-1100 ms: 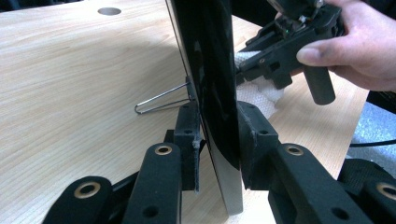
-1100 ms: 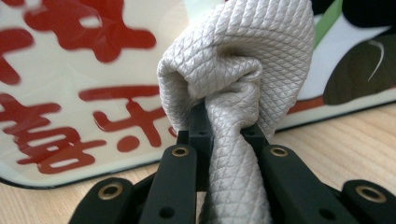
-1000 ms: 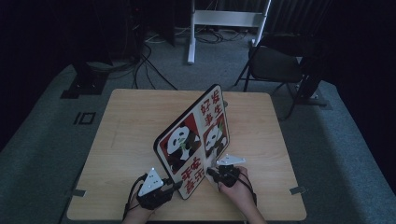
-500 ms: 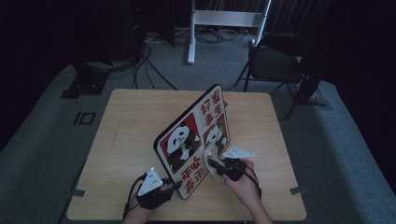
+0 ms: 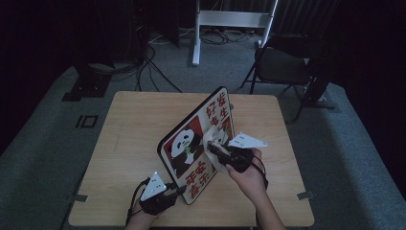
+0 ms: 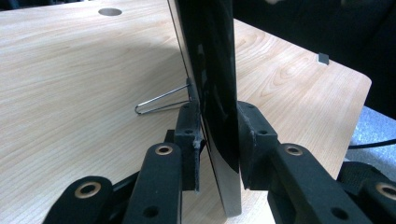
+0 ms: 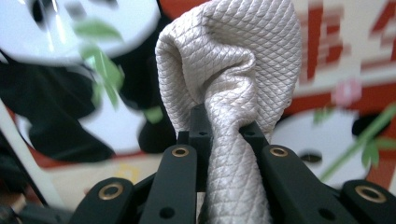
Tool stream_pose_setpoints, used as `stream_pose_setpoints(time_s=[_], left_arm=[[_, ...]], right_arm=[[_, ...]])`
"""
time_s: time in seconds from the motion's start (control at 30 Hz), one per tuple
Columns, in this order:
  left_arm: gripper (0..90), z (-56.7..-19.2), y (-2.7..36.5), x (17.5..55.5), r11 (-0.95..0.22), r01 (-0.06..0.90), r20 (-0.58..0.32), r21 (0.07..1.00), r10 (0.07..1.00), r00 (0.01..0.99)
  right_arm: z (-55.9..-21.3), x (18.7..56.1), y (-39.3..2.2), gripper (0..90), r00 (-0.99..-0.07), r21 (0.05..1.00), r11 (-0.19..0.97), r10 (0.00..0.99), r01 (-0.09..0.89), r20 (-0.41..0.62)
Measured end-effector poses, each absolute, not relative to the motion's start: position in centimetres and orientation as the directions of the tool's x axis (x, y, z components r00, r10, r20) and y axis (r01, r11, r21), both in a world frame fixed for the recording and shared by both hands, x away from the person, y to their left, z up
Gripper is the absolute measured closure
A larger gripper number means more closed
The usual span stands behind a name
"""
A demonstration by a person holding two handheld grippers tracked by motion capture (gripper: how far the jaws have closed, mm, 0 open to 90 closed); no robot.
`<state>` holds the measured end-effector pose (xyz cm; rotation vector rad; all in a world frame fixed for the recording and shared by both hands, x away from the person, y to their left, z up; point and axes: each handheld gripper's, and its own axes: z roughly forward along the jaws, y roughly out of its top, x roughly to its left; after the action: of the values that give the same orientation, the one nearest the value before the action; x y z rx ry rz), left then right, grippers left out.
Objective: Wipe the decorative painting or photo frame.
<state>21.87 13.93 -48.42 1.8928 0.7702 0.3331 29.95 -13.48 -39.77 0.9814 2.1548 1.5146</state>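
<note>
**Cloth on the panda board, board pinched at its near corner**

The board [image 5: 198, 143] carries the only writing I can see: large red Chinese characters, a column at its far upper end and another group at the near lower end. From my high view I cannot read them with any certainty. Between them sit two cartoon pandas on a red ground, with green bamboo sprigs, inside a white field and a dark rounded border.

It is a thin, rigid, glossy panel with rounded corners, standing on its long edge on the pale wood-grain table [image 5: 129, 143]. Its long axis runs from about 7 o'clock, near me, to about 1 o'clock at the far end, and the printed face looks toward 4 o'clock. In the left gripper view the board [image 6: 215, 93] appears edge-on, dark and shiny, with a bent wire stand [image 6: 161, 101] jutting from its back face and resting on the table.

My left gripper [image 5: 179, 190], at 7 o'clock on the table, has its jaws closed narrow on the near lower corner of the board, one pad on each face.

My right gripper [image 5: 213, 149] is clamped tight on a cream cloth [image 7: 231, 60] with a quilted diamond weave, bunched into a soft wad beyond the jaws. In the high view the wad sits against the printed face near the right-hand panda, roughly mid-board.
</note>
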Motion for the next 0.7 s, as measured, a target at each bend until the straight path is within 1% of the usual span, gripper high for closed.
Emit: stream_pose_setpoints(time_s=[0.23,0.37,0.57,0.7], left_arm=[[73.4,-48.4,13.9,21.8,-0.274,0.361,-0.107,0.891,0.647,0.755],[73.5,-48.4,13.9,21.8,-0.275,0.361,-0.106,0.891,0.649,0.754],[73.5,-48.4,13.9,21.8,-0.275,0.361,-0.105,0.891,0.649,0.754],[73.5,-48.4,13.9,21.8,-0.279,0.359,-0.101,0.891,0.648,0.755]], right_arm=[[-36.4,30.4,-12.0,81.2,-0.736,0.945,0.164,0.669,0.283,0.104],[-34.7,30.6,-11.2,81.1,-0.744,0.955,0.162,0.663,0.247,0.080],[-33.2,30.8,-10.1,81.2,-0.755,0.964,0.166,0.654,0.210,0.052],[-32.8,31.0,-9.4,81.0,-0.758,0.964,0.179,0.652,0.196,0.033]])
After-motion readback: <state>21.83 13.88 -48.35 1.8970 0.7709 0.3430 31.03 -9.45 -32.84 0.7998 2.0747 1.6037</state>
